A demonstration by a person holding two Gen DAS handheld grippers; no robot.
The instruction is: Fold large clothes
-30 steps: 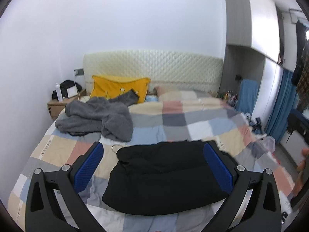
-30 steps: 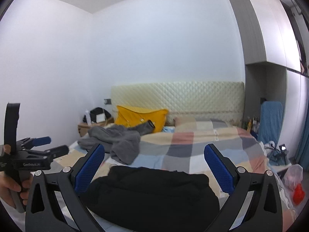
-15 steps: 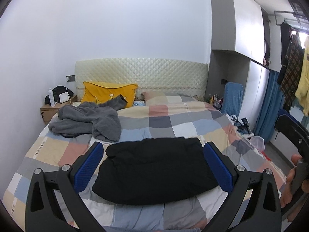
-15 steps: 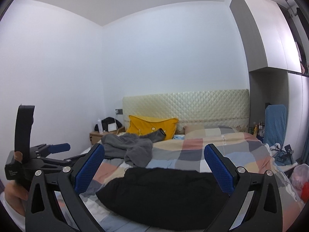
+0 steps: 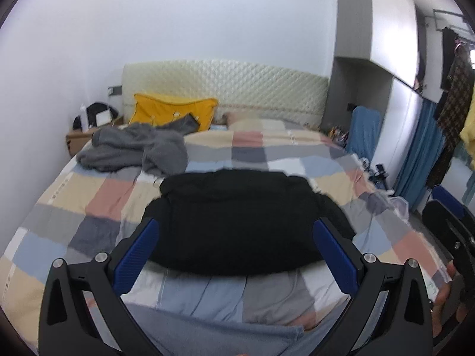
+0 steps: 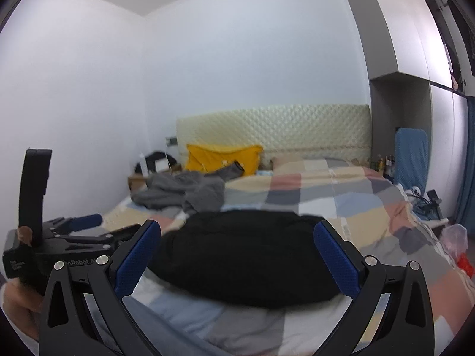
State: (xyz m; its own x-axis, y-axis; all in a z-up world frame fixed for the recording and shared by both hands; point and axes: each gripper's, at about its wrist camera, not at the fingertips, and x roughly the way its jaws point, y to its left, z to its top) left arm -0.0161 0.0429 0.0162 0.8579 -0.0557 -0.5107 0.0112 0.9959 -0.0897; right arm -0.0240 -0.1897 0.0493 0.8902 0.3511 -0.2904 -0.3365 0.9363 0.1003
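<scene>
On the bed [image 5: 98, 204]: black garment [image 5: 243, 222] (folded) | left tool [image 5: 237, 255] released | right tool [image 6: 237, 255] released

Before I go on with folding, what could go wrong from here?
1. The black garment lies bunched on the quilt. A low pinch may catch the quilt too, so the fold would drag the bedding.
2. Both grippers, left and right, have open jaws and hold nothing. Grabbing the thick bulk instead of an edge may give a lumpy fold.
3. The grey garment lies near the black one, and a wide sweep could snag it.
</scene>
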